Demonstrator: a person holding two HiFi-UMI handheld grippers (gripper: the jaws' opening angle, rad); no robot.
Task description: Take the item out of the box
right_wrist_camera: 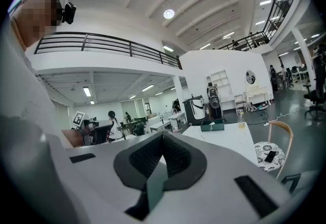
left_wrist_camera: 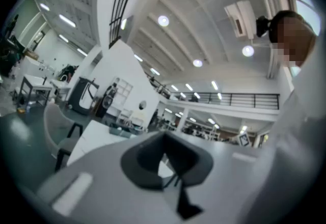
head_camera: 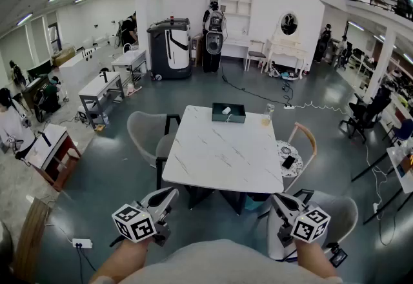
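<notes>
**A:** How far along are you?

**B:** Not begun, by my judgement. The dark box [head_camera: 228,118] sits at the far edge of the white marbled worktop [head_camera: 219,157], and the small white item [head_camera: 226,110] lies inside it. I stand back from the near edge with both grippers held low in front of me, well apart from the box.

**A:** And your fingers?

**B:** My left gripper [head_camera: 170,195] has its fingers [left_wrist_camera: 142,162] pressed together on nothing. My right gripper [head_camera: 278,201] is the same, with its tips meeting and nothing between them.

**A:** So what is left?

**B:** All of it, I reckon. I need to step up to the worktop, reach across to the box, part one pair of fingers over the item, close on it and lift it clear of the box wall.

**A:** Any brand or writing to go by?

**B:** None I can read. The cubes on my grippers carry black-and-white square markers only. The box shows no label from here, and the glass [head_camera: 266,119] of amber drink just beside it is plain.
</notes>
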